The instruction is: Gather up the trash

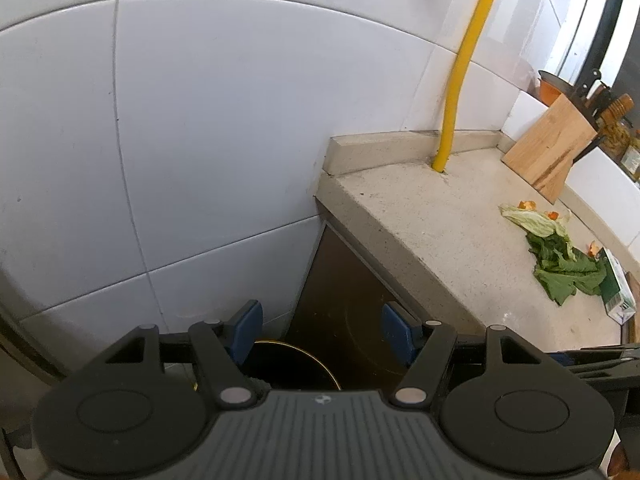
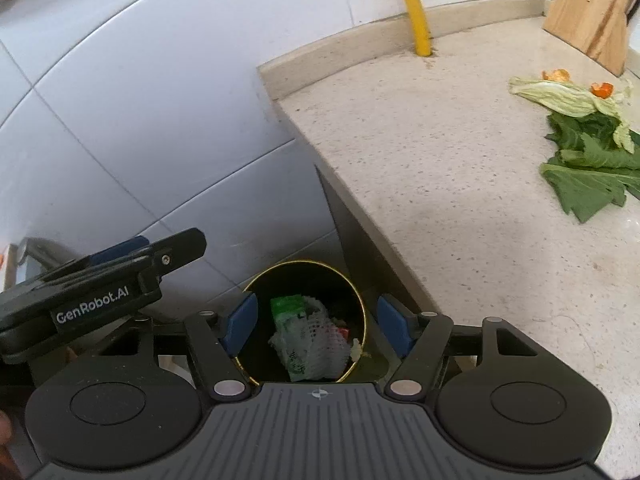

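Hovering over the bin (image 2: pixel 304 320), right gripper (image 2: pixel 318 324) is open w/ nothing between pads; left gripper (image 1: pixel 322 334) also open, empty. Veg scraps (image 2: pixel 588 152) on counter (image 2: pixel 440 184).

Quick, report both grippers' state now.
Left gripper: open, holding nothing.
Right gripper: open, empty, above the trash bin.

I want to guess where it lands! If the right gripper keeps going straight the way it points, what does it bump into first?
Probably the trash inside the black bin: the open right gripper aims into its mouth, at the white mesh wrapper. Depth is hard to judge.
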The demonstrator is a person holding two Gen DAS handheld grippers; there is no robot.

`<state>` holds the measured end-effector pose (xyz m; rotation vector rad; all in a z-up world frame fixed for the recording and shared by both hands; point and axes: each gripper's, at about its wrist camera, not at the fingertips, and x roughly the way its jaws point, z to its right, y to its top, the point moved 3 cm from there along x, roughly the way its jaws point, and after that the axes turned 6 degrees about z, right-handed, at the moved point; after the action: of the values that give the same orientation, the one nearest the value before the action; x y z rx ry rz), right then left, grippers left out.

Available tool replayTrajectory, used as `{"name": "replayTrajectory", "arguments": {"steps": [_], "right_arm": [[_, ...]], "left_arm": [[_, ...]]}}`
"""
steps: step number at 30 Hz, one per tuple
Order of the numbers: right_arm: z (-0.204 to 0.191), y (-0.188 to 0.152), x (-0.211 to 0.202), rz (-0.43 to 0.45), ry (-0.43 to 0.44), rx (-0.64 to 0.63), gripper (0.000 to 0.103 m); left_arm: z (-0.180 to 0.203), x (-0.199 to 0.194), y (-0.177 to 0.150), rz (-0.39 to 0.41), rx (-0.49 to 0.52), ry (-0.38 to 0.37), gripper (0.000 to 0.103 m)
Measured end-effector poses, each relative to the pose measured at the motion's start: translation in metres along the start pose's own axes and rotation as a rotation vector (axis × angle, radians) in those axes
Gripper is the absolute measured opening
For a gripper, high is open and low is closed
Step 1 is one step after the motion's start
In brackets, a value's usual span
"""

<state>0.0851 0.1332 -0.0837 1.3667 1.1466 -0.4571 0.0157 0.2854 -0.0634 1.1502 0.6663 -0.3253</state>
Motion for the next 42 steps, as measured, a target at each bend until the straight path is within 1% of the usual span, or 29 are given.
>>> {"name": "replayTrajectory", "arguments": {"steps": [7,16,20,33,42], "right_arm": [[0.000,-0.002,-0.003,-0.003,-0.007,0.000,0.077],[0.007,0.000,-0.007,0.006,-0.012,0.008,0.077],[0.010,0.001,-0.006,0.001,-0.008,0.009,0.078],[0.009,0.004,0.000,-0.024,0.004,0.000,0.079],[0.010,0.003,0.000,-0.022,0.009,-0.003,0.079]], "left_arm": [[-0.001,-0.002,0.000,0.009,-0.010,-0.008,0.060],[0.004,-0.006,0.000,0.018,0.021,-0.020,0.060],[0.006,-0.006,-0.001,0.025,0.042,-0.005,0.060],[0.007,-0.006,0.000,0.029,0.036,-0.007,0.060],[0.007,-0.006,0.000,0.028,0.034,-0.016,0.060]]}}
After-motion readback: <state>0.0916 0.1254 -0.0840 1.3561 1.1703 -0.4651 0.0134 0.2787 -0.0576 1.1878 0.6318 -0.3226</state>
